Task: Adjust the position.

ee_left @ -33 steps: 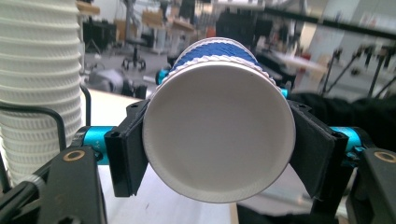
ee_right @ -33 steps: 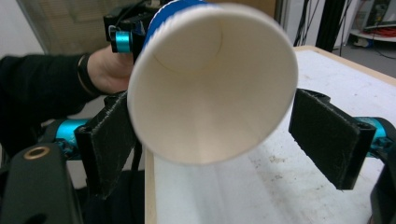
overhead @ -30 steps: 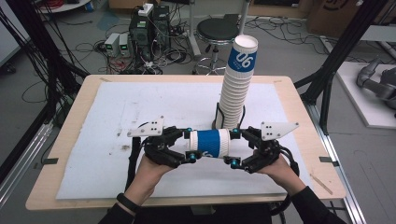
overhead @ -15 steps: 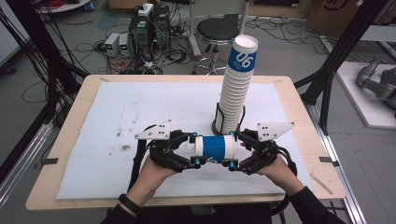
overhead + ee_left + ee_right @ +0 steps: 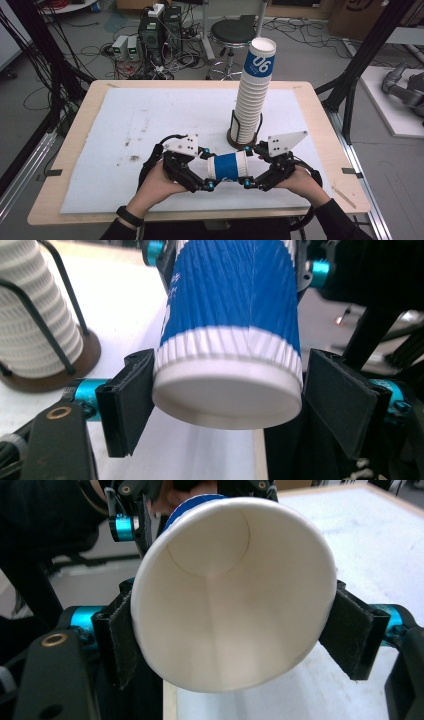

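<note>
A blue and white paper cup (image 5: 227, 166) lies on its side in the air between my two grippers, above the near part of the white mat (image 5: 150, 120). In the right gripper view the cup's open mouth (image 5: 225, 605) faces the camera. My right gripper (image 5: 232, 635) has just been closing, and both pads press on the rim. My left gripper (image 5: 232, 400) has just been opening around the cup's base (image 5: 230, 410). Its right pad (image 5: 340, 400) stands apart from the cup and its left pad sits close against it. From above, the left gripper (image 5: 209, 169) and the right gripper (image 5: 246, 167) face each other.
A tall stack of paper cups (image 5: 252, 95) stands in a wire holder on a round brown base just behind the grippers, and the stack (image 5: 35, 315) is also in the left gripper view. The wooden table's near edge (image 5: 200, 217) runs below the hands. A stool (image 5: 232, 32) and cables lie beyond the table.
The right jaws have closed onto the cup's rim and the left jaws have opened off its base. Both hands and the cup shifted slightly toward the near edge.
</note>
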